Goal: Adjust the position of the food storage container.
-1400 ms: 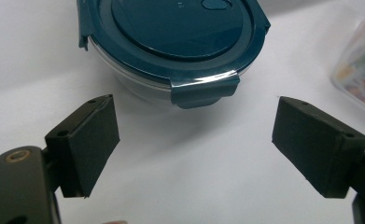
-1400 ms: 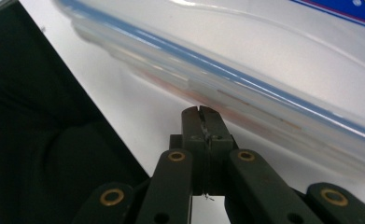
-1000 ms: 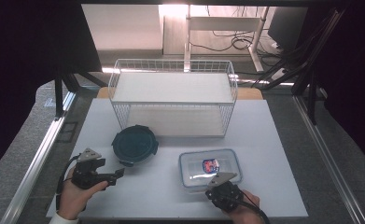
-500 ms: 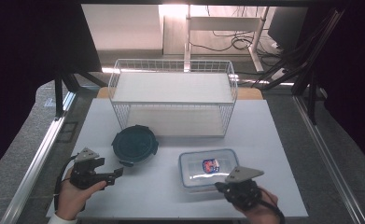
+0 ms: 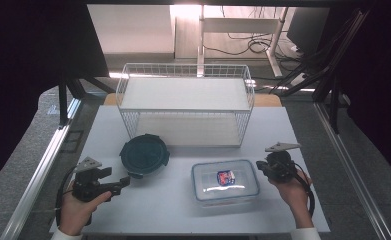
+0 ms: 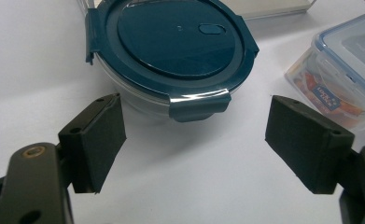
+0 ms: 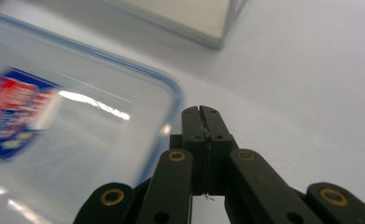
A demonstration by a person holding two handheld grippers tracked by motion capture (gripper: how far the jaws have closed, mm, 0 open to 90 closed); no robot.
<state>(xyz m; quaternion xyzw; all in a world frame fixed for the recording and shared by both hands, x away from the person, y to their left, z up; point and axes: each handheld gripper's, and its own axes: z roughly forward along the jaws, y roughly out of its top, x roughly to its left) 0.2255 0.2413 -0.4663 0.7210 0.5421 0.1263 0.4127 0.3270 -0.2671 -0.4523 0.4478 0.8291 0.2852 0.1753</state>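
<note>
White tabletop w/ wire rack, dark room; left hand-held gripper wide, closing slightly, right hand-held gripper pinched closed.

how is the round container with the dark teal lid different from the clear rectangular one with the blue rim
The round dark-teal-lidded container has an opaque lid; the clear rectangular blue-rimmed container has a see-through lid with a red-and-blue label. The round one lies nearer the white wire basket; the rectangular one looks wider. Both are closed, resting on the white table.

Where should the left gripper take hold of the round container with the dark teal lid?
Probably across the round container's glass wall just below the lid, coming in level from the near side. The left gripper already faces it with jaws open; the near latch tab sticks out, so straddle it.
</note>
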